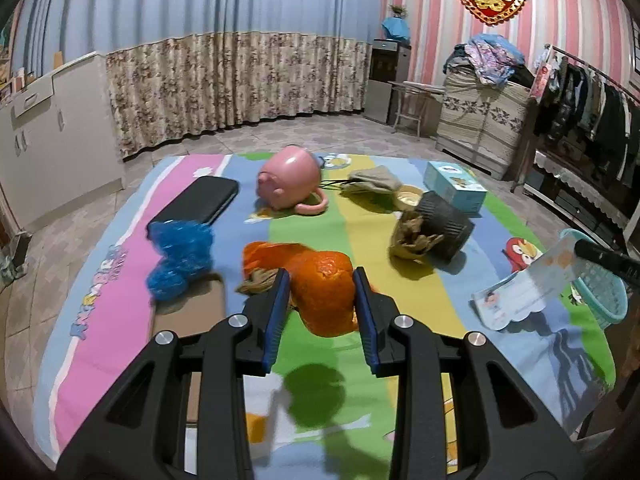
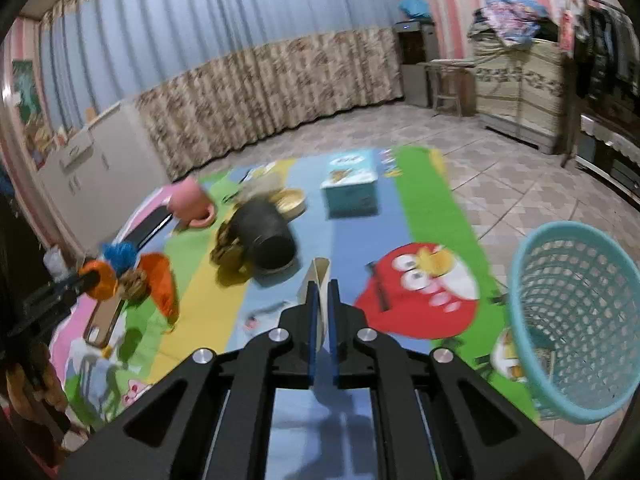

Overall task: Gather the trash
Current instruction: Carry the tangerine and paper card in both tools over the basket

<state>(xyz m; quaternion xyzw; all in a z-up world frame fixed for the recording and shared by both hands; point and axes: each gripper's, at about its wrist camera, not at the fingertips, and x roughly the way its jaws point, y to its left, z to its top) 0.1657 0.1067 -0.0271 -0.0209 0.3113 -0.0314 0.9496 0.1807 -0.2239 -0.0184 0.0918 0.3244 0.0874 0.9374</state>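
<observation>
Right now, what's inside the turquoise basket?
Through the turquoise basket mesh, one flat dark item seems to lie near the bottom; blur hides what it is. The left wrist view shows only its outside, partly covered by the held paper.

Bare strip of mat (image 2: 432, 216) between black pot (image 2: 266, 236) and teal basket (image 2: 576, 320); passage open there, tissue box (image 2: 350, 188) at its far end; basket mouth unobstructed, tilted toward the mat. Centre crowded: pot on its side with brown scraps (image 1: 416, 236) at its mouth, pink cup (image 1: 290, 182) behind, blue netting (image 1: 180, 256) and black case (image 1: 200, 200) on the left; narrow green lane (image 1: 304, 232) between peel (image 1: 316, 292) and cup.
</observation>
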